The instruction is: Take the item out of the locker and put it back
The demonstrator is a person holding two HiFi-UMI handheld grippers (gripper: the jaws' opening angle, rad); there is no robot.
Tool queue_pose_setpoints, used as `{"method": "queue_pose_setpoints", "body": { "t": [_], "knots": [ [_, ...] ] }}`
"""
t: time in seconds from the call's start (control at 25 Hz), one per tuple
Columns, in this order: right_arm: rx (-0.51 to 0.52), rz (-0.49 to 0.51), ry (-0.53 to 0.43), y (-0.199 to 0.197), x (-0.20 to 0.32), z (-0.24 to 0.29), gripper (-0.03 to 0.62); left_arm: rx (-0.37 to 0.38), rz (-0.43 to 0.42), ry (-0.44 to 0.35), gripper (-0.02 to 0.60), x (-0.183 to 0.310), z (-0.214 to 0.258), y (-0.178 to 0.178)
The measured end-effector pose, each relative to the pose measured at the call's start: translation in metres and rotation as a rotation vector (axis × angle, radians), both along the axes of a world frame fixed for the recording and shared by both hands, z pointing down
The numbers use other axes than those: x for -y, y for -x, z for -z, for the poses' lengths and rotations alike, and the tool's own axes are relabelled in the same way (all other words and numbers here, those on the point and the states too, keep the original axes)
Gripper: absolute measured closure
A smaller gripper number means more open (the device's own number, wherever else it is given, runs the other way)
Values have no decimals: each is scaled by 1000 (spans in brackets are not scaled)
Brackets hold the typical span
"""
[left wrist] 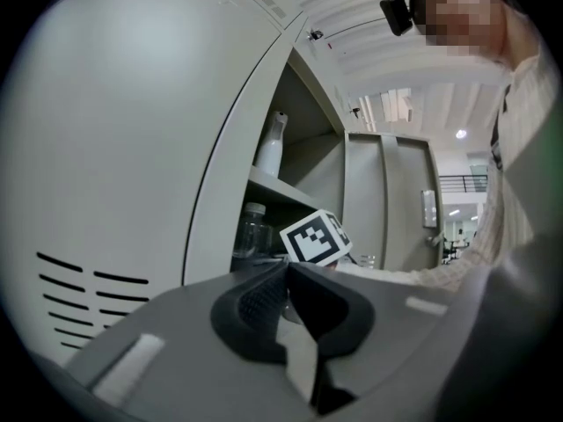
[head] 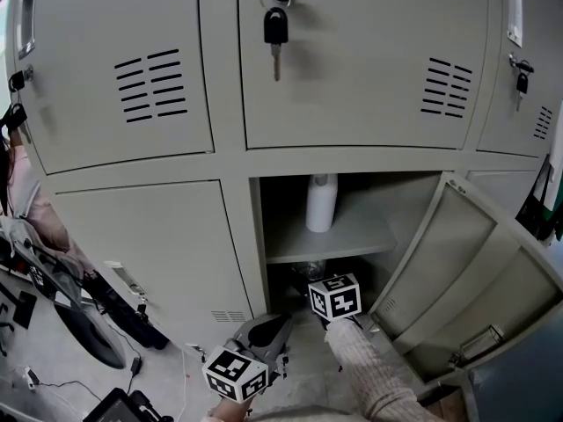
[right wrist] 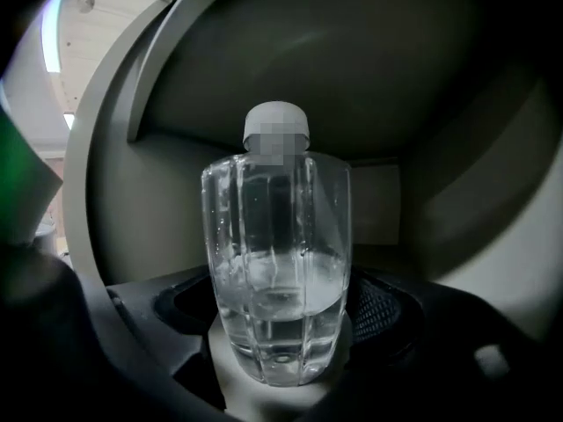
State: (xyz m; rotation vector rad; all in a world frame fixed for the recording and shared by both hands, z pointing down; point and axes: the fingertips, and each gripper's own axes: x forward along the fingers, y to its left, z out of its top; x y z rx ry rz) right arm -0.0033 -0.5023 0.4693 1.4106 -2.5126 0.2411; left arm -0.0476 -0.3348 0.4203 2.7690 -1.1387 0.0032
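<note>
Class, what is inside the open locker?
A white bottle stands on the shelf. Below, the right gripper holds a clear bottle. The floor under it is hidden.

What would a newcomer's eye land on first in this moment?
The clear water bottle, part full, clamped in the right tool in the lower compartment of the open locker. Above it a white bottle stands on the shelf; the left tool hangs shut outside.

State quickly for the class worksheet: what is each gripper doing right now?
Left gripper: closed, holding nothing.
Right gripper: closed on the clear bottle, which is partly full of water.
</note>
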Motion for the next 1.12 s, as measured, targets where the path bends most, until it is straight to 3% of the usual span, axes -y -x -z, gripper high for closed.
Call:
{"method": "queue_pose_setpoints", "body": {
  "t": [0.64, 0.92, 1.12],
  "knots": [
    [29, -67, -19, 0, 31, 3, 163, 23, 11, 22, 574, -7, -5, 8],
    [83, -55, -16, -5, 11, 4, 146, 22, -17, 23, 574, -10, -4, 0],
    [151, -62, -64, -12, -22, 18, 146, 16, -34, 6, 574, -9, 2, -9]
  ]
}}
